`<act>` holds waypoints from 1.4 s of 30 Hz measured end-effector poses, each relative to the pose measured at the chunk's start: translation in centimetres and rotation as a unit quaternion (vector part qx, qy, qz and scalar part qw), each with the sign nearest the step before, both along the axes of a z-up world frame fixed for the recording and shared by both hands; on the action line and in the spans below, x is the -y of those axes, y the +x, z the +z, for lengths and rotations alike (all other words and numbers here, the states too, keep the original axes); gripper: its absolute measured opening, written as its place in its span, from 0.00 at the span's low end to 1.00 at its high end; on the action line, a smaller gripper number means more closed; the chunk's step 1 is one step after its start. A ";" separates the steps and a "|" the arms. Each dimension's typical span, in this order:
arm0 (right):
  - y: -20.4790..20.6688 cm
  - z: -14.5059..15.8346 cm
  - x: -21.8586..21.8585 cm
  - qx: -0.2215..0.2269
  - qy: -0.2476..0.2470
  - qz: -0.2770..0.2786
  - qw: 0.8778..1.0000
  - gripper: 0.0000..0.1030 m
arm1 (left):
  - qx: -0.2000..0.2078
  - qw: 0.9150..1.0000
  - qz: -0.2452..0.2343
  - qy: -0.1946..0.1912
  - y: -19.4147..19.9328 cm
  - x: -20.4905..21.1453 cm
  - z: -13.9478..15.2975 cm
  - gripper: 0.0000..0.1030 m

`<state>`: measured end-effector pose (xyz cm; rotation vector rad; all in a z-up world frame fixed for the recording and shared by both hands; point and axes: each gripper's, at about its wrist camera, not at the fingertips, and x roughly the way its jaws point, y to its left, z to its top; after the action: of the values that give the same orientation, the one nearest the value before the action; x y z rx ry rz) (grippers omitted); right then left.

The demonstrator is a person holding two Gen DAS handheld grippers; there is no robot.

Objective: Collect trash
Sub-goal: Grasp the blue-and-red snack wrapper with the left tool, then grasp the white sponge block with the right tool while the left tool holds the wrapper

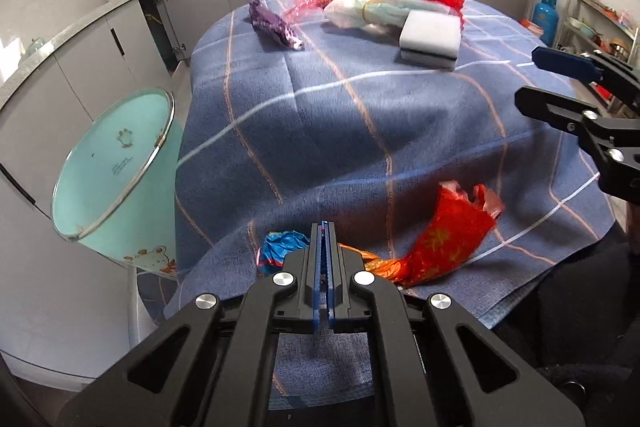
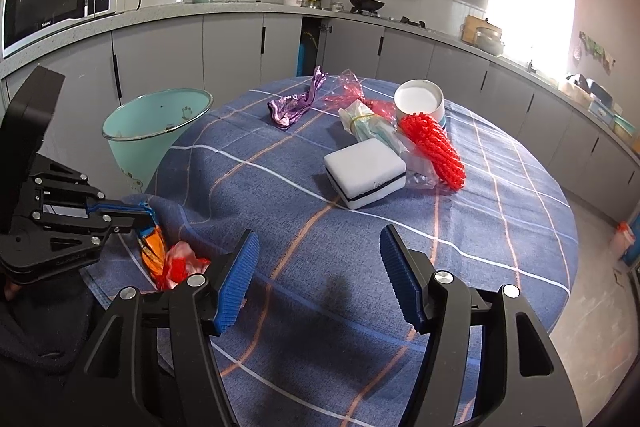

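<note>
At the bottom centre of the left wrist view the left gripper was closed tight, its blue pads pinching the orange middle of a crumpled wrapper whose red end trailed toward the lower right and whose blue end bunched at the left; the pinch looked placed at the twisted waist, probably because that is the narrowest, firmest part to hold. The wrapper lay at the near edge of the cloth-covered worktop, partly off its rim. In the right wrist view the right gripper hung at the bottom centre with its jaws spread wide and nothing between them, apparently kept free for the next piece. At the left of both views a pale green bin stood just beside the worktop, tilted with its mouth toward it, likely so trash could be dropped in with a short reach. Farther up the frame, toward the worktop's far side, lay a purple wrapper, pink cellophane, a sponge, a bagged bundle, red netting and a white tin.
</note>
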<state>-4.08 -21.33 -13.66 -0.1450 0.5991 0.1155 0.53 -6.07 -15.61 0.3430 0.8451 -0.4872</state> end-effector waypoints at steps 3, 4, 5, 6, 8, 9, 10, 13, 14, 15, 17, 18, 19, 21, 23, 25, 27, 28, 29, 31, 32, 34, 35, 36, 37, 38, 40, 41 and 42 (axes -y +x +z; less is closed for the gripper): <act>0.3 0.2 0.8 0.002 0.007 -0.009 1.000 0.61 | 0.020 1.000 0.004 -0.009 0.0 -0.5 1.5 0.02; 0.4 0.3 1.1 0.003 0.008 -0.012 1.000 0.61 | 0.031 0.999 0.007 -0.013 0.0 -0.8 2.3 0.02; 0.5 0.4 1.5 0.004 0.012 -0.017 1.000 0.61 | 0.041 0.999 0.009 -0.017 -0.1 -1.0 3.1 0.02; 0.6 0.4 1.7 0.004 0.014 -0.020 1.000 0.61 | 0.048 0.999 0.010 -0.020 0.0 -1.2 3.7 0.02; 0.9 0.5 2.2 0.004 0.018 -0.025 1.000 0.61 | 0.065 0.997 0.015 -0.026 0.0 -1.5 5.1 0.02; 1.0 0.5 2.5 0.003 0.021 -0.028 0.999 0.61 | 0.075 0.997 0.017 -0.030 0.1 -1.7 5.8 0.02; 1.2 0.5 2.8 0.004 0.023 -0.031 0.999 0.61 | 0.083 0.996 0.018 -0.033 0.1 -1.7 6.4 0.02; 1.7 0.7 3.4 0.008 0.026 -0.038 0.999 0.61 | 0.101 0.994 0.019 -0.039 0.6 -1.7 7.8 0.02; 1.9 0.8 3.6 0.010 0.026 -0.042 0.999 0.61 | 0.107 0.993 0.019 -0.041 0.9 -1.5 8.2 0.02; 2.2 0.9 3.9 0.013 0.028 -0.046 0.998 0.61 | 0.110 0.993 0.020 -0.045 1.3 -1.4 8.5 0.02; 2.7 1.3 4.5 0.019 0.033 -0.052 0.998 0.61 | 0.119 0.991 0.021 -0.053 2.1 -1.0 9.3 0.02; 3.1 1.6 4.9 0.022 0.034 -0.057 0.998 0.61 | 0.123 0.991 0.022 -0.057 2.4 -0.8 9.7 0.02; 3.4 1.8 5.2 0.026 0.036 -0.061 0.997 0.61 | 0.126 0.990 0.022 -0.063 2.8 -0.7 10.1 0.02; 4.1 2.4 5.8 0.036 0.039 -0.069 0.996 0.61 | 0.139 0.987 0.025 -0.074 3.6 -0.3 11.1 0.02; 5.0 3.0 6.4 0.046 0.044 -0.078 0.995 0.61 | 0.153 0.985 0.032 -0.075 4.6 0.2 11.8 0.02; 5.9 3.4 6.7 0.050 0.047 -0.083 0.994 0.61 | 0.161 0.983 0.041 -0.074 5.6 0.6 11.9 0.02; 6.6 3.6 6.9 0.051 0.054 -0.087 0.993 0.61 | 0.159 0.983 0.050 -0.076 6.6 1.0 11.5 0.02; 6.9 3.7 6.9 0.050 0.058 -0.086 0.993 0.61 | 0.156 0.983 0.054 -0.080 6.9 1.0 11.3 0.02; 7.1 3.7 6.7 0.048 0.058 -0.083 0.994 0.61 | 0.154 0.983 0.058 -0.084 7.2 1.1 11.1 0.02; 7.5 3.3 5.8 0.040 0.056 -0.072 0.995 0.61 | 0.156 0.982 0.064 -0.086 7.5 1.1 10.6 0.02; 7.7 3.0 5.3 0.034 0.056 -0.067 0.996 0.61 | 0.157 0.981 0.069 -0.087 7.7 1.0 10.3 0.02; 8.3 2.3 4.6 0.022 0.051 -0.063 0.996 0.61 | 0.159 0.981 0.078 -0.085 8.2 0.8 9.6 0.02; 8.7 1.9 4.4 0.015 0.051 -0.061 0.997 0.61 | 0.159 0.980 0.083 -0.084 8.4 0.6 9.2 0.02; 9.0 1.7 4.2 0.008 0.052 -0.060 0.997 0.61 | 0.155 0.980 0.086 -0.085 8.7 0.5 8.9 0.02; 9.3 1.3 4.0 0.000 0.054 -0.059 0.997 0.61 | 0.151 0.981 0.088 -0.086 8.9 0.4 8.6 0.02; 9.4 1.0 3.8 -0.005 0.055 -0.057 0.997 0.61 | 0.148 0.981 0.088 -0.085 9.0 0.3 8.3 0.02; 9.8 0.5 3.4 -0.013 0.051 -0.055 0.997 0.61 | 0.142 0.983 0.085 -0.084 9.1 0.3 7.6 0.02; 9.8 0.3 3.3 -0.016 0.051 -0.054 0.997 0.61 | 0.141 0.983 0.084 -0.084 9.1 0.2 7.5 0.02; 9.8 -0.1 3.1 -0.022 0.050 -0.053 0.997 0.61 | 0.137 0.983 0.083 -0.086 9.1 0.1 7.3 0.02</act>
<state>5.76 -24.40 -13.71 -0.0136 0.6422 0.0463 9.63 -6.16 -8.29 0.1722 0.5538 -0.3449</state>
